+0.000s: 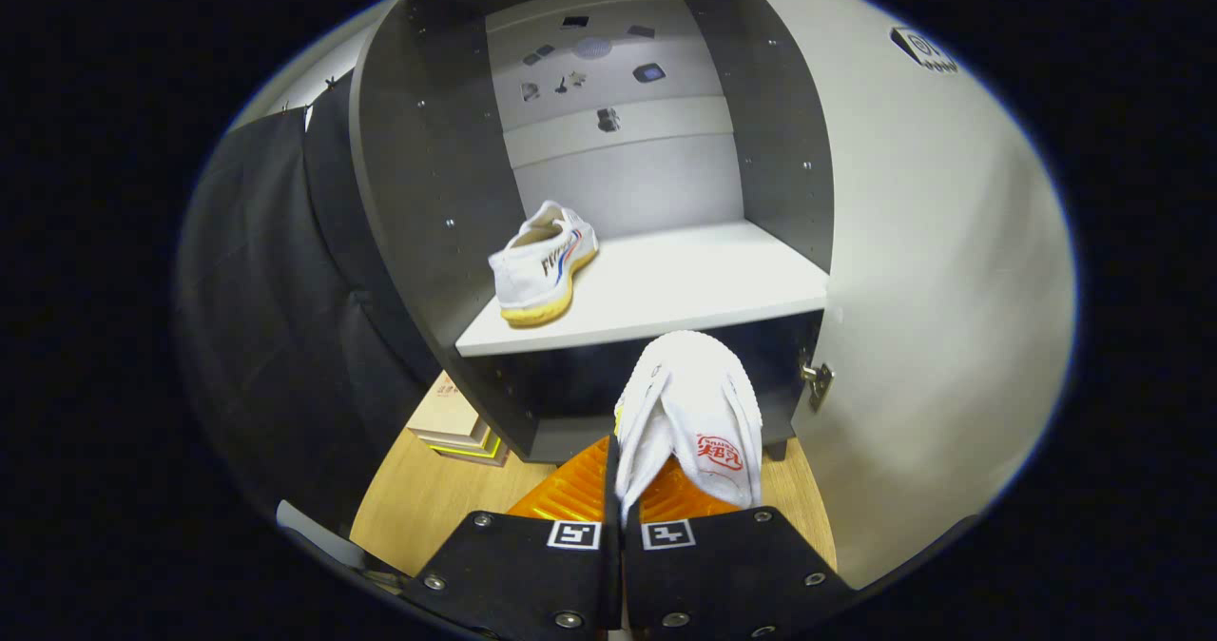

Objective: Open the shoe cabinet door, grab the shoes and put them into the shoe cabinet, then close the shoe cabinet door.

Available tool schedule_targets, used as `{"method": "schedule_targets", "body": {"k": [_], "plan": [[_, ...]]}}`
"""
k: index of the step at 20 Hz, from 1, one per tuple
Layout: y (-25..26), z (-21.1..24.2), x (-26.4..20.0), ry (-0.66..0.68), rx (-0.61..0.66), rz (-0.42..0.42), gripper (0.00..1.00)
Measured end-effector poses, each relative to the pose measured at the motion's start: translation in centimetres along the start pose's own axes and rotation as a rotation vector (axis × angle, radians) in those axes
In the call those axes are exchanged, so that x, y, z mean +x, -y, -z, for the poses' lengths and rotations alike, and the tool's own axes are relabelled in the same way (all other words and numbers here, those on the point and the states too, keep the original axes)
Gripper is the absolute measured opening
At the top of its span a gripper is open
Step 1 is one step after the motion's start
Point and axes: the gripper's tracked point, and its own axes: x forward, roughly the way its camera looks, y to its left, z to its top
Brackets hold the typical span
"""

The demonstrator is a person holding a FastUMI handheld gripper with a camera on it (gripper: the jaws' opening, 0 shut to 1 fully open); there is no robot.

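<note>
**Second shoe on its way in**

The hand-held gripper [623, 498] is pinched tight on a white shoe [699, 403], held just in front of the shoe cabinet [418, 194]. The cabinet door [932, 289] is open. One shoe [542, 265] already sits on the shelf [685, 289], on its left side. Next, I think, the held shoe must go up and forward onto the bare part of the shelf, then the fingers let go.

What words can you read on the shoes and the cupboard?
None can be read for sure.
Shelf shoe, side: dark lettering, too blurred to read.
Held shoe, pinched between the fingers of the gripper: red stamp, not legible.
Door, sticker: too small.
Floor box: red print, too small.
</note>
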Motion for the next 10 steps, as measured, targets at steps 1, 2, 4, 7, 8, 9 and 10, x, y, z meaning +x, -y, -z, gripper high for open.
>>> {"method": "schedule_targets", "body": {"k": [1,2,4,7,8,9,10], "plan": [[-0.2,-1.1,0.3,0.007,-0.002,-0.007,0.02],[-0.3,-2.0,0.6,0.005,-0.010,-0.013,0.02],[-0.2,-3.7,1.6,0.014,-0.025,-0.014,0.02],[-0.2,-5.7,3.4,0.026,-0.042,-0.025,0.02],[-0.2,-6.3,4.2,0.024,-0.046,-0.029,0.02],[-0.3,-6.9,4.9,0.020,-0.048,-0.034,0.02],[-0.3,-7.3,5.5,0.016,-0.051,-0.038,0.02]]}}
